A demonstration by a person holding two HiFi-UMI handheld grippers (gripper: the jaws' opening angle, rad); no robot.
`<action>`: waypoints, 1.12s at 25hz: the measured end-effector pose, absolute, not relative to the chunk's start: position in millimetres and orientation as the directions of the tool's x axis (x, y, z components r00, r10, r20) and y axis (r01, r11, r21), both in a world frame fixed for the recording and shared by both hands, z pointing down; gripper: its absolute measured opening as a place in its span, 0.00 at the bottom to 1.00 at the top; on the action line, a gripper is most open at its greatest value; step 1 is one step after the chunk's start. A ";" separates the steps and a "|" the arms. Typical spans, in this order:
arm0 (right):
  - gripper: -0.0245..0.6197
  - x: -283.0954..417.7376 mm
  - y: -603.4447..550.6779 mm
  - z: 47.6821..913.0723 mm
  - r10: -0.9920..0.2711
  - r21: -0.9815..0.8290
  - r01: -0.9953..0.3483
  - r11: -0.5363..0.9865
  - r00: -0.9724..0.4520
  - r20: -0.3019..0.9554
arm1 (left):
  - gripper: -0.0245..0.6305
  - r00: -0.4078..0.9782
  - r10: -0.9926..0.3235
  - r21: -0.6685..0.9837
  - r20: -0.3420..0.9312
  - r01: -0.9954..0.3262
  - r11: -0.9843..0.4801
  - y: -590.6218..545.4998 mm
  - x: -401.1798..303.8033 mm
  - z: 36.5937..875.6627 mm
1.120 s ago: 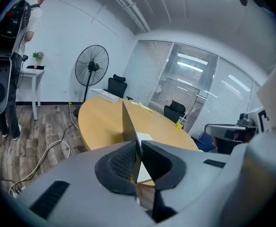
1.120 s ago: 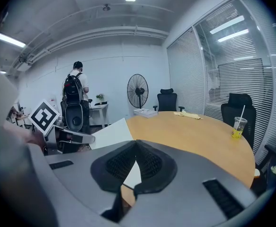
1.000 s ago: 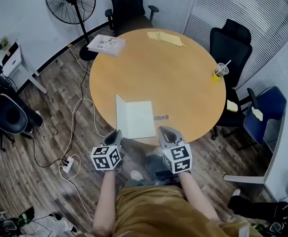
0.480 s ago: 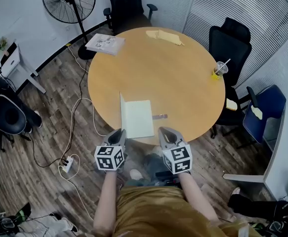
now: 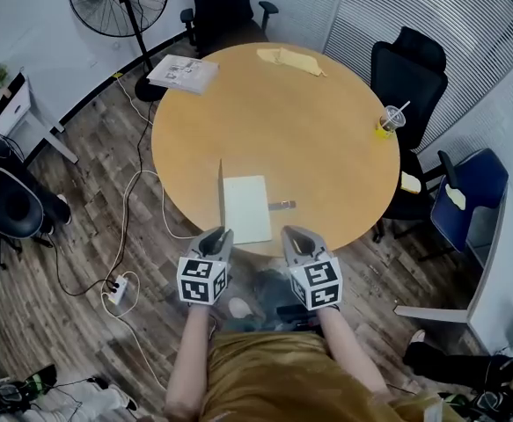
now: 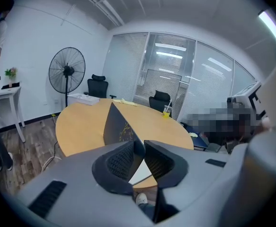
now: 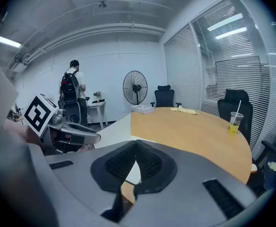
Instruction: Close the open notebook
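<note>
The notebook lies near the front edge of the round wooden table (image 5: 309, 130), its white page (image 5: 247, 207) flat. Its dark left cover (image 5: 220, 187) stands almost upright on edge; in the left gripper view this cover (image 6: 114, 124) rises just beyond the fingertips. My left gripper (image 5: 223, 234) sits at the cover's near corner, its jaws (image 6: 144, 148) opening with a narrow gap, and the pads do not press on anything. Just right of the notebook, my right gripper (image 5: 293, 234) hovers at the table edge, shut (image 7: 136, 145) and holding nothing.
A small grey object (image 5: 282, 205) lies right of the notebook. A drink cup with straw (image 5: 388, 126) stands at the right rim, papers (image 5: 183, 72) and a yellow cloth (image 5: 289, 60) at the far side. Office chairs and a fan (image 5: 120, 3) ring the table; cables and a power strip (image 5: 118, 286) lie on the floor.
The notebook's left cover has swung up from a low tilt to nearly upright. My left gripper has shifted right towards the notebook. The right gripper has stayed put.
</note>
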State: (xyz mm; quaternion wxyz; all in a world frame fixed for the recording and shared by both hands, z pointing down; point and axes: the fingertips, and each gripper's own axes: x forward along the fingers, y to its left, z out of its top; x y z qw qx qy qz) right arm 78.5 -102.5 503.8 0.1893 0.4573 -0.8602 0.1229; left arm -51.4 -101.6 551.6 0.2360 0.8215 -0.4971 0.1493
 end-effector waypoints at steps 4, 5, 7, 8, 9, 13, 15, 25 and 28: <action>0.06 81.7 -103.6 506.8 -0.741 -0.039 -0.838 0.544 -0.502 0.445 | 0.17 0.485 -0.733 0.248 0.477 -0.874 -0.417 -102.6 -42.0 553.0; 0.06 82.9 -103.9 507.7 -0.741 -0.039 -0.839 0.543 -0.501 0.448 | 0.18 0.490 -0.729 0.249 0.478 -0.872 -0.422 -102.7 -39.4 553.6; 0.06 85.5 -105.0 509.6 -0.740 -0.040 -0.840 0.541 -0.498 0.451 | 0.18 0.499 -0.722 0.250 0.479 -0.866 -0.433 -103.4 -34.1 555.1; 0.06 86.7 -105.7 510.6 -0.740 -0.041 -0.841 0.539 -0.497 0.453 | 0.19 0.505 -0.718 0.252 0.479 -0.863 -0.439 -103.9 -31.5 555.8; 0.06 87.6 -106.2 511.7 -0.740 -0.042 -0.842 0.537 -0.495 0.455 | 0.19 0.512 -0.714 0.256 0.478 -0.859 -0.444 -104.4 -29.3 556.4; 0.06 89.2 -108.2 514.3 -0.740 -0.044 -0.846 0.531 -0.488 0.463 | 0.20 0.536 -0.699 0.270 0.474 -0.844 -0.464 -105.7 -22.5 557.8; 0.06 90.6 -109.4 515.0 -0.740 -0.044 -0.849 0.527 -0.484 0.466 | 0.20 0.545 -0.690 0.273 0.475 -0.837 -0.474 -106.0 -18.4 558.8; 0.06 97.0 -114.0 521.0 -0.738 -0.047 -0.855 0.516 -0.471 0.484 | 0.22 0.592 -0.641 0.287 0.488 -0.803 -0.522 -107.1 1.5 567.2; 0.06 102.6 -116.0 523.1 -0.739 -0.047 -0.861 0.507 -0.463 0.489 | 0.23 0.608 -0.624 0.297 0.491 -0.790 -0.536 -107.0 8.2 570.8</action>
